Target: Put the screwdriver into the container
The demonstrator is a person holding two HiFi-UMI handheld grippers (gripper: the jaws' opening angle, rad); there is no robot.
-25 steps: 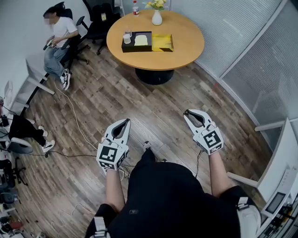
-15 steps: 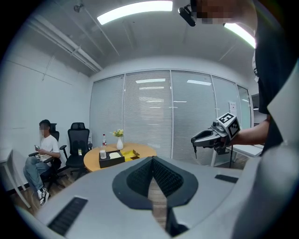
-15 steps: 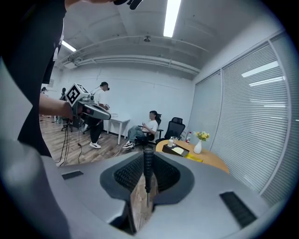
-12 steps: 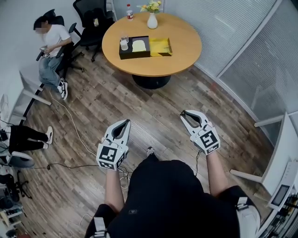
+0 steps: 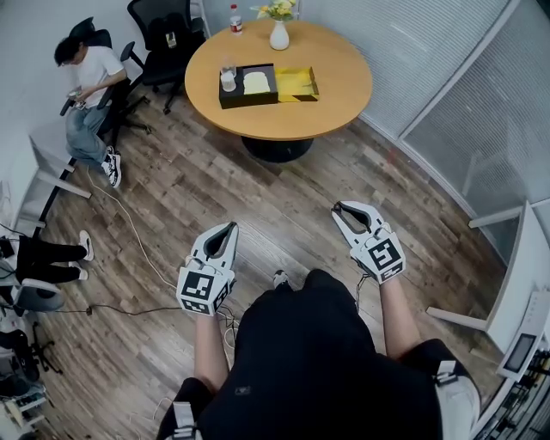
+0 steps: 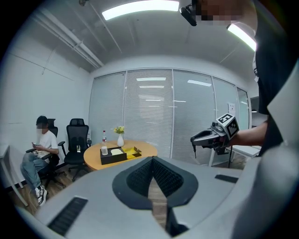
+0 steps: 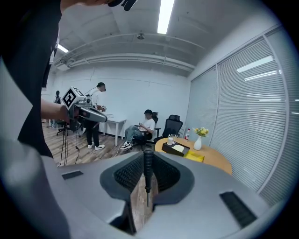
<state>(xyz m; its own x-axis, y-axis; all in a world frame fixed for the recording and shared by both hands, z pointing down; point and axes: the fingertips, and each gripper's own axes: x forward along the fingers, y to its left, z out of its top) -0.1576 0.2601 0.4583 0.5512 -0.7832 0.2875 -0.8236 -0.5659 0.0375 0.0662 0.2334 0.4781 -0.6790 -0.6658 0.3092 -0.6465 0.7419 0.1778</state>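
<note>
On the round wooden table [image 5: 335, 90] far ahead lies the container [image 5: 248, 84], a black tray with a yellow box [image 5: 296, 82] beside it; it also shows as the container [image 6: 114, 155] and the container [image 7: 176, 149]. My right gripper [image 5: 345, 210] is held at waist height over the floor, shut on a thin black screwdriver [image 7: 147, 170] that stands upright between the pads, tip down. From the left gripper view, the right gripper [image 6: 212, 138] shows with the tip hanging below. My left gripper [image 5: 225, 229] hovers to the left, shut with nothing in it [image 6: 153, 161].
A person [image 5: 82, 77] sits at far left beside black office chairs [image 5: 163, 34]. On the table stand a vase [image 5: 278, 33], a bottle [image 5: 235, 17] and a cup [image 5: 228, 79]. Cables [image 5: 137, 245] cross the wood floor. Blinded glass walls [image 5: 464, 103] close the right side.
The table and seated person have shifted slightly left and up in the head view. Both grippers stay at about the same height, the screwdriver still gripped.
</note>
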